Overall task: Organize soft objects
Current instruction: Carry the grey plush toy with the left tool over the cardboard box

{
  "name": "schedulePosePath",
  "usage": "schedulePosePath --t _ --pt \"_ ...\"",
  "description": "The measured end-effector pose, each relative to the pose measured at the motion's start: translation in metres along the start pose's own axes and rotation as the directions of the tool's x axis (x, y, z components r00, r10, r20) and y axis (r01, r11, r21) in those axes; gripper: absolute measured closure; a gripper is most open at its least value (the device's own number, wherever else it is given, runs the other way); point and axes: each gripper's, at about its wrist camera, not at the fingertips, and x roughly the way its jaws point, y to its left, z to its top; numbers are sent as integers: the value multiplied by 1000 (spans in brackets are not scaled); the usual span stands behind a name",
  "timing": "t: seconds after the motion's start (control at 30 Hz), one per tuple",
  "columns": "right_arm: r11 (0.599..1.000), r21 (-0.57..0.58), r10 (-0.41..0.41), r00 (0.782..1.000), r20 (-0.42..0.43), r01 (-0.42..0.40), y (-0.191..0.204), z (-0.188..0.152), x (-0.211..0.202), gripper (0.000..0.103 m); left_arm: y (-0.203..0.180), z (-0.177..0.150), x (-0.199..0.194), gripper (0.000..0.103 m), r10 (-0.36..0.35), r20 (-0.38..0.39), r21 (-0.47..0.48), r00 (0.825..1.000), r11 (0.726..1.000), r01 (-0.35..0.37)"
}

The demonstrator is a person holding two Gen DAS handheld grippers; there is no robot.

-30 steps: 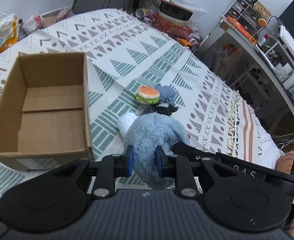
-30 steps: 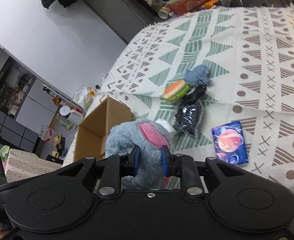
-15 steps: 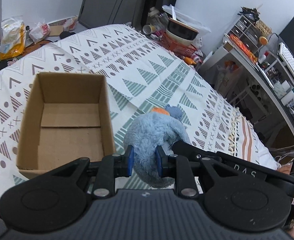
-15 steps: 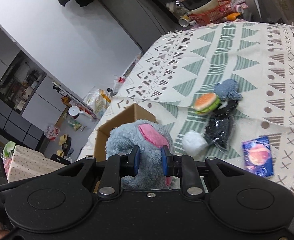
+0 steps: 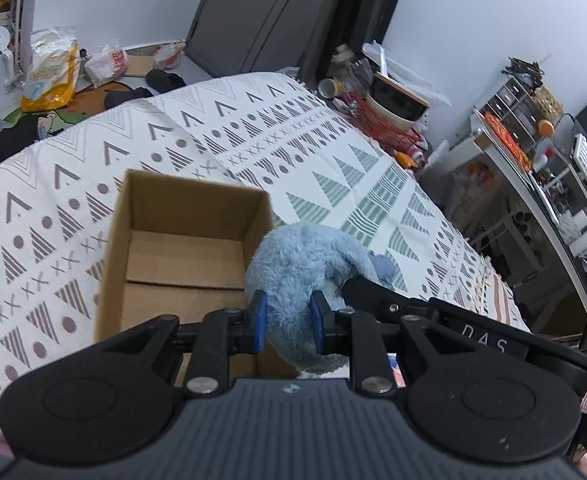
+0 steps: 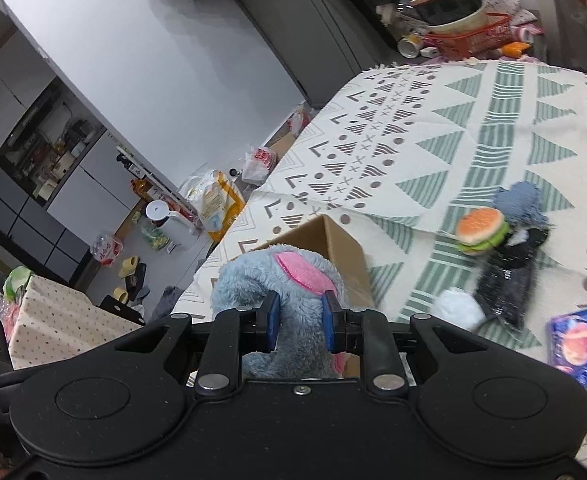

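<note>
Patterned bedspread (image 5: pixel 333 152), cluttered room. You clamp blue plush (image 5: pixel 301 264) w/ both: left gripper (image 5: pixel 288 322), right gripper (image 6: pixel 300 322), fingers pinched shut. Cardboard box (image 5: pixel 181 248) at 10 o'clock, open, likely drop spot.

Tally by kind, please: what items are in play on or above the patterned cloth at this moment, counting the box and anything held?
Blue plush toy, held by the left hand-held gripper and the right hand-held gripper: 1
Cardboard box: 1
Burger toy: 1
Blue fuzzy item: 1
Black sparkly item: 1
White fluffy item: 1
Planet-print packet: 1
Total: 7
</note>
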Motion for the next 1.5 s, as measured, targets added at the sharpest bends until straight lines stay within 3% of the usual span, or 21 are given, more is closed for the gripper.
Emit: schedulePosePath --t 1.07,1.17,1.3,1.4,1.5 --pt "1000 7 7 996 -88 -7 50 21 111 81 95 63 39 81 84 -20 -100 996 991 -86" --pt "1000 30 1 995 -101 2 46 23 119 76 95 66 45 80 115 -27 -93 993 989 -117" --pt "1000 27 -6 995 -102 8 43 23 116 67 94 65 50 74 152 -54 -85 987 984 -156" --pt "1000 14 -9 997 -83 10 40 25 103 55 90 61 47 64 181 -61 -77 982 980 -185" --pt "1000 20 -5 997 -73 7 35 27 90 52 84 58 39 52 187 -51 -77 981 979 -190"
